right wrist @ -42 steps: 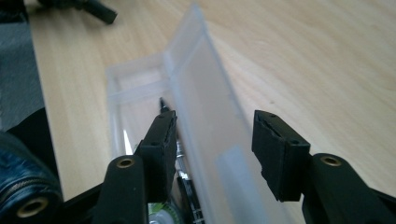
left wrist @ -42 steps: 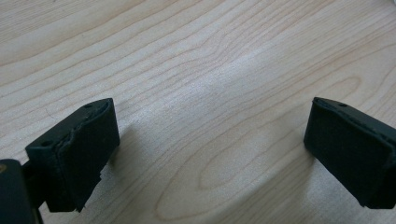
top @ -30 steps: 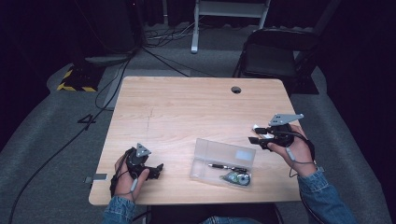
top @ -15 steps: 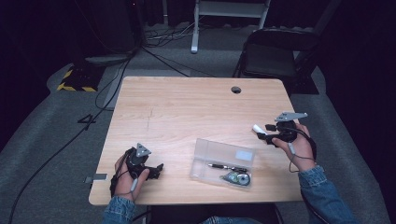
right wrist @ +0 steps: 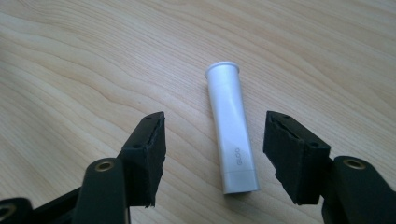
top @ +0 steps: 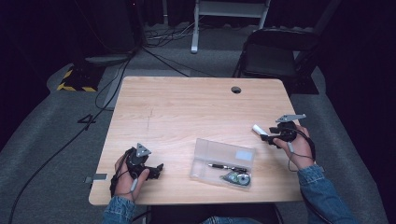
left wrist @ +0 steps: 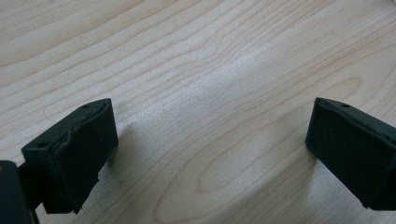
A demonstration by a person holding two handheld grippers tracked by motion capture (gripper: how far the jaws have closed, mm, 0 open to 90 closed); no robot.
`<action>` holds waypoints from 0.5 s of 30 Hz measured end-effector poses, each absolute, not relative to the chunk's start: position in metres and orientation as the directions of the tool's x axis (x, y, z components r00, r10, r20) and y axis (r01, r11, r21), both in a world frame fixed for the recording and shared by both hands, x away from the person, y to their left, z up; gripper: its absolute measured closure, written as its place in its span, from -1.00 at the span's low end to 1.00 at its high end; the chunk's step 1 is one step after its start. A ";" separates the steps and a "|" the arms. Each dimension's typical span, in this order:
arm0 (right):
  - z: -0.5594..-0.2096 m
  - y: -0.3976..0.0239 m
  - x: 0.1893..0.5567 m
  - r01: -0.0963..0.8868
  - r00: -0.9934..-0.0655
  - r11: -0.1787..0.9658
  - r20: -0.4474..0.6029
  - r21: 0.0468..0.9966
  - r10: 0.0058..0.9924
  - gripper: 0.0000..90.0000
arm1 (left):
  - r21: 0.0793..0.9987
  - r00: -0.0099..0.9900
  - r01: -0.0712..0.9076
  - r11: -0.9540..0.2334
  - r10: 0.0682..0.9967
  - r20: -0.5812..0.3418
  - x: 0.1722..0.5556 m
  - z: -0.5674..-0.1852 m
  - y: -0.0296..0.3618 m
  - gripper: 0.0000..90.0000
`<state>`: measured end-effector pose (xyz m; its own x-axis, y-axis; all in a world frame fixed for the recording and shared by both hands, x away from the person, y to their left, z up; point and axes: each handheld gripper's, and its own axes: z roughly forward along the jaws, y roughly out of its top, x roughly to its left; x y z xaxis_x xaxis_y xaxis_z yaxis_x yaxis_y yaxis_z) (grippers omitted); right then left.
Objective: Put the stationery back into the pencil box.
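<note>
Over at the right of the high view, the right gripper (top: pixel 267 136) sits low over the wooden table (top: pixel 187 112), held in the person's right hand (top: pixel 296 147). Its jaws stand wide apart, and the right gripper view shows a white tube (right wrist: pixel 232 128) lying flat on the wood between them, touching neither pad. The tube's flared rim points toward the top of that frame, its squared end toward the bottom, faint grey lettering along the side. In the high view the tube (top: pixel 258 129) peeks out just to the upper left of the gripper.

Lower left of the high view: the left gripper (top: pixel 156 169) rests on the table near the front edge, gripped by the left hand (top: pixel 127 175). The left gripper view shows its black jaws spread wide with nothing but bare wood grain between them.

Between the two hands, toward the lower centre, lies a clear plastic case (top: pixel 223 162), lid open. Inside it a dark pen (top: pixel 228 166) and a small rounded greenish item (top: pixel 237 178), too small to identify. A folding chair (top: pixel 275 56) stands beyond the table at upper right.
</note>
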<state>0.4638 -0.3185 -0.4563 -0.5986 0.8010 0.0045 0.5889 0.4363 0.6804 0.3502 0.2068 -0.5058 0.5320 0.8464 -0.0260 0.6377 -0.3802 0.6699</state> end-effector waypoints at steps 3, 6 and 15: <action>-0.461 -0.321 0.466 0.606 -0.590 0.436 0.009 0.665 0.807 -0.11 | 0.670 0.532 0.638 -0.380 0.846 -0.026 0.350 -0.506 0.207 -0.94; -0.466 -0.323 0.467 0.627 -0.582 0.440 0.011 0.643 0.813 -0.12 | 0.670 0.531 0.638 -0.379 0.847 -0.027 0.350 -0.506 0.207 -0.94; -0.473 -0.327 0.470 0.649 -0.570 0.433 0.024 0.625 0.821 -0.03 | 0.670 0.532 0.638 -0.380 0.846 -0.027 0.350 -0.506 0.207 -0.94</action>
